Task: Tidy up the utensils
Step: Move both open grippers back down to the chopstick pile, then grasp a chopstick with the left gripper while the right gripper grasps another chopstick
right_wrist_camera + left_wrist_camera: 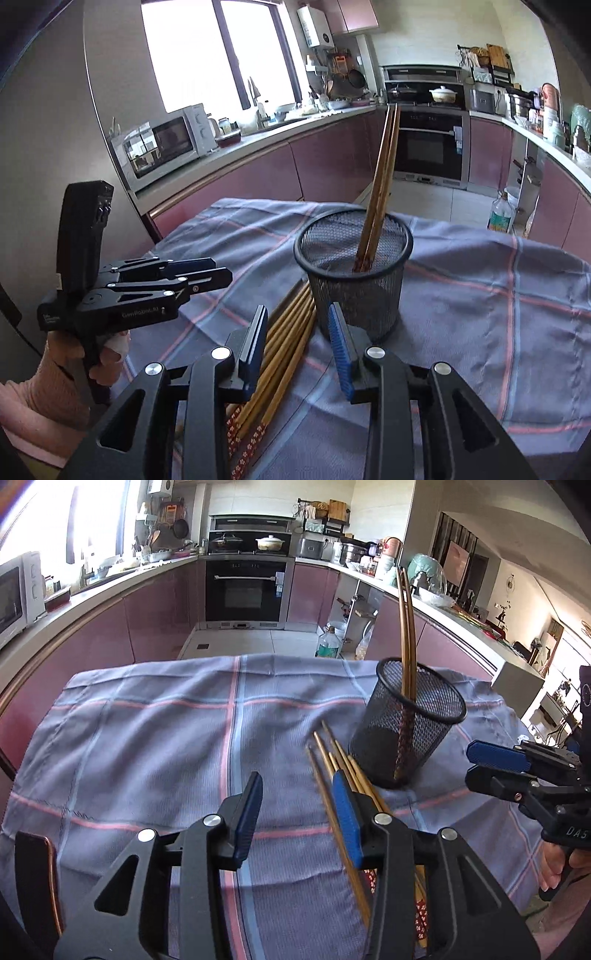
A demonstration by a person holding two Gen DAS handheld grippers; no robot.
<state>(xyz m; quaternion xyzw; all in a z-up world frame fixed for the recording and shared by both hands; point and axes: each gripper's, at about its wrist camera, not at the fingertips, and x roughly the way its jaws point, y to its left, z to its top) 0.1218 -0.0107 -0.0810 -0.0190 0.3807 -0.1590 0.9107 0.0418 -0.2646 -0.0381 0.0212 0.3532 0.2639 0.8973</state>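
left hand-held gripper gapes over bare cloth, chopsticks beside.

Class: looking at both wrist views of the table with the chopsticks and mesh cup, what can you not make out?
- Patterned ends of the loose wooden chopsticks: both views, hidden under the hand-held gripper bodies.
- Table beneath the blue checked cloth: covered everywhere.
- Bottom of the black mesh cup: its inside base is dark in both views.

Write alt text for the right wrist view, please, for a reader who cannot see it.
The open right gripper hovers over loose chopsticks lying on a blue plaid cloth, beside a black mesh holder with two chopsticks standing in it. The left gripper is at left, a kitchen behind.
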